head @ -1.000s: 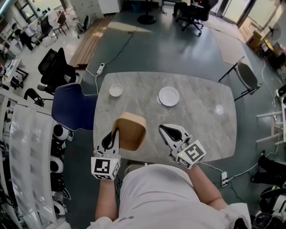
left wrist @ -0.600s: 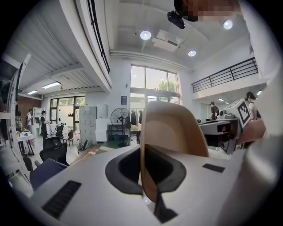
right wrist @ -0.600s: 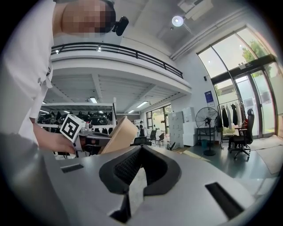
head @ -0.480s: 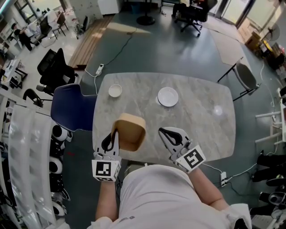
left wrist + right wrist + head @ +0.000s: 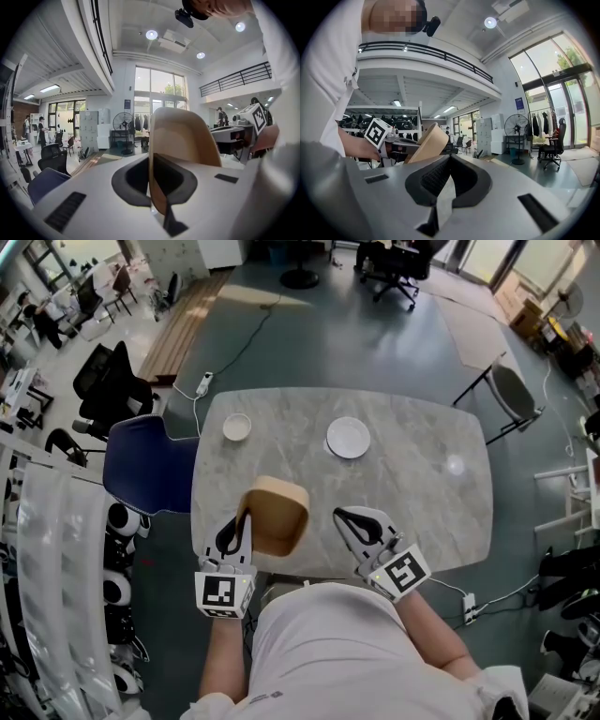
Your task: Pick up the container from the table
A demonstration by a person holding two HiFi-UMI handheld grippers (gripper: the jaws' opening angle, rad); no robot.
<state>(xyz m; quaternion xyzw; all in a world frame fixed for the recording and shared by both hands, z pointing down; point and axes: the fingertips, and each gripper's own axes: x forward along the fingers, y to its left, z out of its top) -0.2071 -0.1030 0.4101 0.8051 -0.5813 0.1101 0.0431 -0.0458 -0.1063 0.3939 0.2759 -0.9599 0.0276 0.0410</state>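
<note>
The tan, open-topped container (image 5: 278,514) is tilted and held over the near edge of the grey marble table (image 5: 422,498). My left gripper (image 5: 241,524) is shut on its left wall. In the left gripper view the container (image 5: 185,136) rises right in front, its wall pinched edge-on between the jaws of the left gripper (image 5: 151,185). My right gripper (image 5: 360,525) hovers to the container's right, apart from it, shut with nothing in it. In the right gripper view the container (image 5: 426,143) shows at the left beyond the right gripper (image 5: 443,192).
On the table's far side are a small white bowl (image 5: 236,427) and a white plate (image 5: 348,437), with a small clear object (image 5: 456,465) toward the right. A blue chair (image 5: 150,470) stands at the table's left edge. Office chairs and cables are on the floor around.
The right gripper has rolled slightly in place. The left gripper and the container have stayed where they were.
</note>
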